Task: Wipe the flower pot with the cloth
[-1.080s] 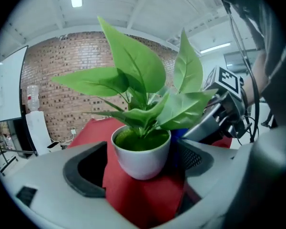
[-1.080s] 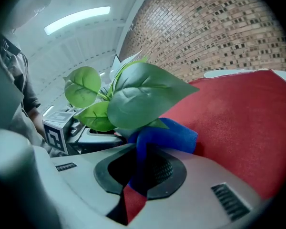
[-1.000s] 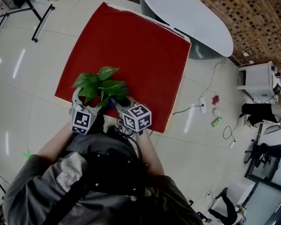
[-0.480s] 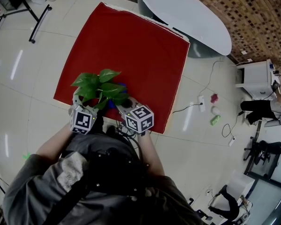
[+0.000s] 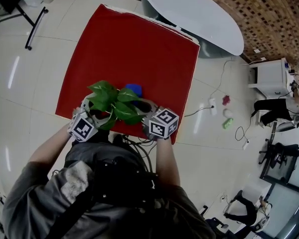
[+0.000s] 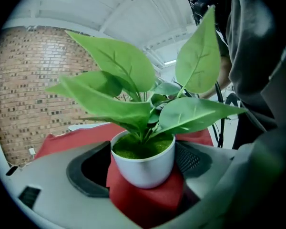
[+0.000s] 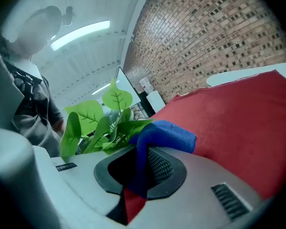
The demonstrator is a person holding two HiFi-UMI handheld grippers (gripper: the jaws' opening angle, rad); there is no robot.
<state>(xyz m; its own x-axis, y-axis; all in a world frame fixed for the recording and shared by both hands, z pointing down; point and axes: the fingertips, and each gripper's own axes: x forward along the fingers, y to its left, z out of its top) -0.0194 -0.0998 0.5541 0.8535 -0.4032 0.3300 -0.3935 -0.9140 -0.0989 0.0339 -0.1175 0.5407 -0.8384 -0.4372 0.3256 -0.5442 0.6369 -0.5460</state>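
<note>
A white flower pot (image 6: pixel 144 163) with a broad-leaved green plant (image 5: pixel 114 102) sits between the jaws of my left gripper (image 6: pixel 143 171), which is shut on the pot's sides over the red mat (image 5: pixel 134 49). In the head view the leaves hide the pot, and the left gripper (image 5: pixel 91 115) is at the mat's near edge. My right gripper (image 7: pixel 142 168) is shut on a blue cloth (image 7: pixel 164 136), which bunches out past the jaw tips. In the head view the cloth (image 5: pixel 134 88) shows just beyond the leaves, and the right gripper (image 5: pixel 148 112) is to the plant's right.
A white oval table (image 5: pixel 199 14) stands beyond the mat's far right corner. On the tiled floor at right lie a power strip (image 5: pixel 213 106), cables and small pink and green items (image 5: pixel 228 126). A white cabinet (image 5: pixel 271 76) stands far right. Black stand legs (image 5: pixel 32 26) are at top left.
The two grippers have drawn apart: the right one has shifted right with the blue cloth, which now shows beyond the leaves. The plant has moved slightly right with the left gripper.
</note>
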